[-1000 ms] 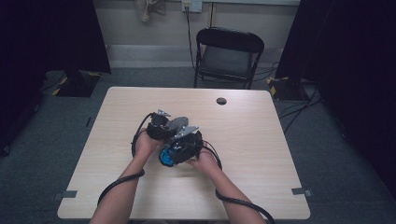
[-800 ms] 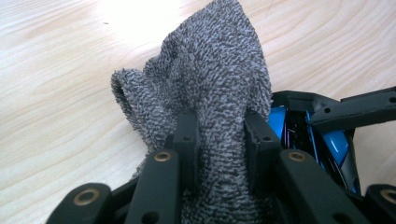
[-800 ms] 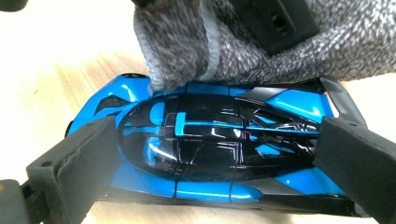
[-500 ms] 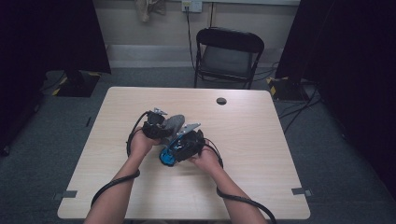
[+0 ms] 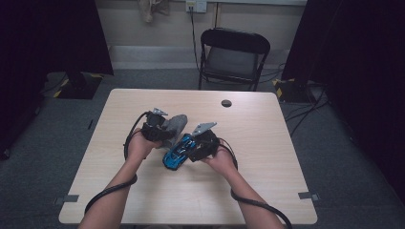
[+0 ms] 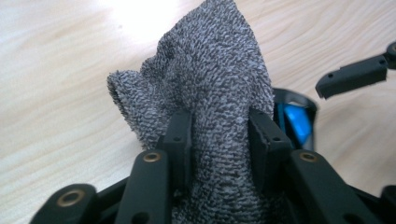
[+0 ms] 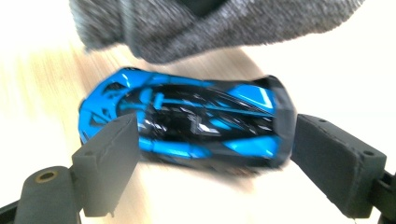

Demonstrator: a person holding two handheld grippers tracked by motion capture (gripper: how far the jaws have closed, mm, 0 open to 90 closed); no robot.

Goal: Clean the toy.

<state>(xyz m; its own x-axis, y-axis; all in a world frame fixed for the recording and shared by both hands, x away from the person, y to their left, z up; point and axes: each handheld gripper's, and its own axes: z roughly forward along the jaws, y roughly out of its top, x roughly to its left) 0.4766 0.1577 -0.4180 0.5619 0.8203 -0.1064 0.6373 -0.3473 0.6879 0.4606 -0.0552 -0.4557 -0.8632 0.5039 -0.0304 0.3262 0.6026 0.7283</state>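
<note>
The left gripper has its fingers pinched tight on a bunched grey terry cloth, which stands up between them above the wooden surface. Just beside it, the right gripper holds its fingers spread wide, one at each end of the blue and black toy car. Whether they touch the car is unclear. The car lies on the surface near its middle, the cloth close above its far side.

Pale wood table on grey carpet — black folding chair behind, dark curtains
</note>
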